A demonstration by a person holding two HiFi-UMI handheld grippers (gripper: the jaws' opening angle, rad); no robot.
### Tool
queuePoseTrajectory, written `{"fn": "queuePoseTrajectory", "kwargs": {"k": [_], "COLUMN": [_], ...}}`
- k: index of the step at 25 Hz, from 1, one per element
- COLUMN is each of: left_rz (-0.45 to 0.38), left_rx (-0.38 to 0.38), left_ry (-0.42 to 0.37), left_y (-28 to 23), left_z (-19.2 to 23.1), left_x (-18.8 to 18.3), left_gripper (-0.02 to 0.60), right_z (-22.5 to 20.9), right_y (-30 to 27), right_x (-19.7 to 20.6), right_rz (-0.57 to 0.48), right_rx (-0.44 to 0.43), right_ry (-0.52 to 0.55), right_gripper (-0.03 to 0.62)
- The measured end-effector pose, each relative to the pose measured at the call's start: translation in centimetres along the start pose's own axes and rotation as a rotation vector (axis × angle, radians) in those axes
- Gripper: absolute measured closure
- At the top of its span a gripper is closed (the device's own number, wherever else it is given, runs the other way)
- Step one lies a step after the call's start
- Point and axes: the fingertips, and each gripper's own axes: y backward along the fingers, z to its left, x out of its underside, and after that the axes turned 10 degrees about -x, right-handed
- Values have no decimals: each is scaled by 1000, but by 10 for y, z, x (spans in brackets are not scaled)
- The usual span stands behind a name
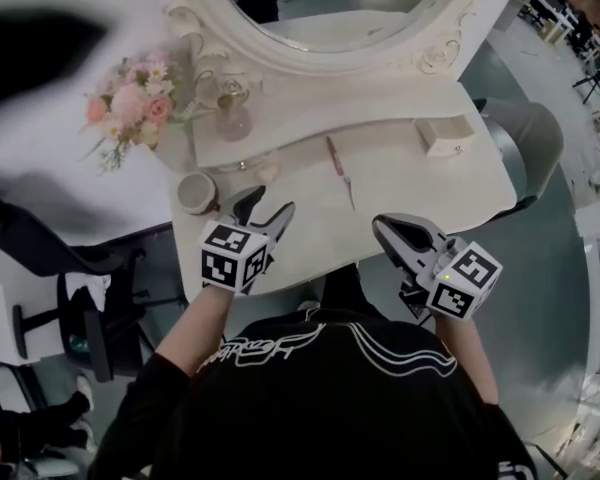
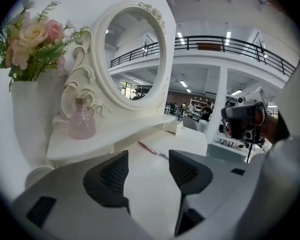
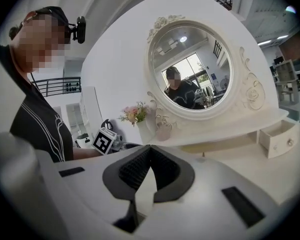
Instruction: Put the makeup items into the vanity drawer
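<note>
Slim pink-handled makeup tool [image 1: 340,168] at mid-frame of the head view, flat on the vanity top [image 1: 410,183], long axis nearly top-to-bottom of the frame, slightly slanted. Above and between both grippers: up-right of the left gripper [image 1: 265,208], jaws apart and empty; up-left of the right gripper [image 1: 383,226], jaws pressed together on nothing, probably a little nearer the lower end. Small drawer [image 1: 445,136] right of it, under the shelf. No readable brand or label anywhere.
</note>
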Motion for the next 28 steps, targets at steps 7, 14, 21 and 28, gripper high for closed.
{"fn": "queuePoseTrajectory", "kwargs": {"k": [7,14,21,28], "left_rz": [37,105,175,203], "left_rx": [-105,-207,-318,-381], "left_ry": [81,157,172,200], "left_y": [-27,-62,-94,-108], "left_z": [27,49,70,86], "left_x": [10,27,47,55], "left_gripper": [334,334,334,334], "right_z": [-28,-71,-110,-123], "right_y": [-21,-28,-20,-18], "right_x": [-8,-19,-25,-24], "right_rz": [25,46,76,100], "right_rx": [-95,-144,-143,-155], "right_ry": [-35,-70,-78,-82], "right_gripper": [568,568,568,568]}}
